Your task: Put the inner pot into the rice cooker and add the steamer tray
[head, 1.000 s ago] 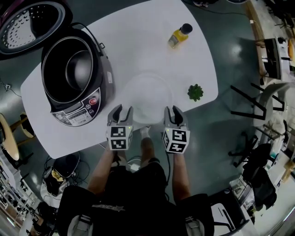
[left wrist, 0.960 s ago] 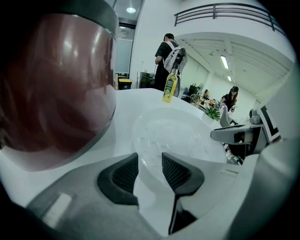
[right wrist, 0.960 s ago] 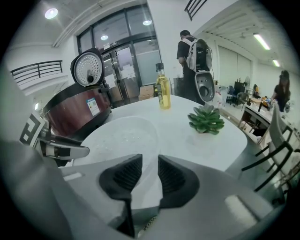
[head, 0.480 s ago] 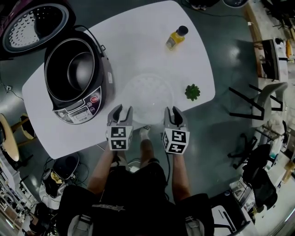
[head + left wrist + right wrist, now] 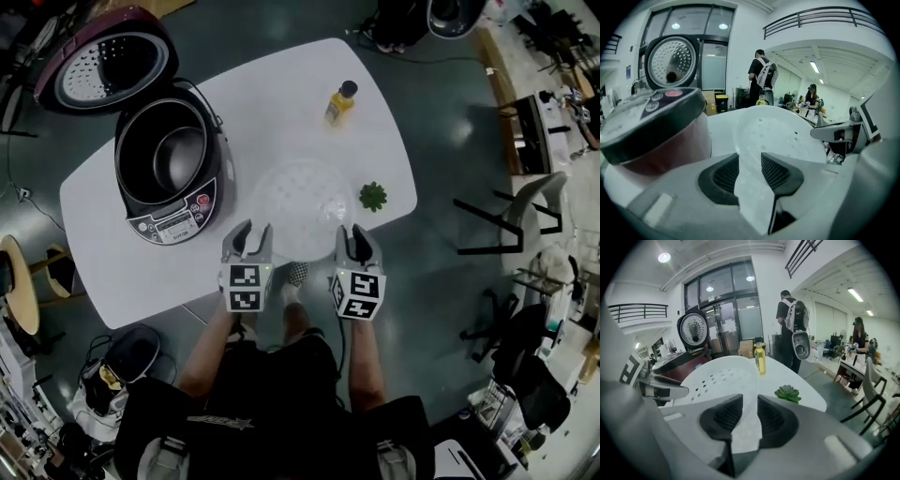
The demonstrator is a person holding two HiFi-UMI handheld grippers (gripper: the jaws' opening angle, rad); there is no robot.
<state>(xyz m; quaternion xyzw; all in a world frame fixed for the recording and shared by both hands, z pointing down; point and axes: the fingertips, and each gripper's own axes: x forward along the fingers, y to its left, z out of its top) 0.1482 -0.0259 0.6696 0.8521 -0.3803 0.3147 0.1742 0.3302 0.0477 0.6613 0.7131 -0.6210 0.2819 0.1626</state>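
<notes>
Looking down from the head view, a person holds a two-jaw gripper in each hand, both clamped on the near rim of the steamer tray (image 5: 300, 192), a round, white, perforated dish. On the left gripper (image 5: 249, 234) the jaws are partly closed, with the tray's edge pinched between the dark ribbed pads. The right gripper (image 5: 356, 234) grips the edge the same way, and its jaws have just been closing onto it. The tray hangs level between them over the near part of the white table (image 5: 281, 94), apparently lifted clear of it (both gripper views show its rim above the tabletop). Well apart to the left stands the rice cooker (image 5: 173, 218), its lid (image 5: 108, 58) swung open and the inner pot (image 5: 180, 155) already seated inside. The first half of the task looks done. Carrying the tray across and setting it into the pot is left. A yellow bottle (image 5: 340, 101) and a small green plant (image 5: 373, 196) also stand on the table
</notes>
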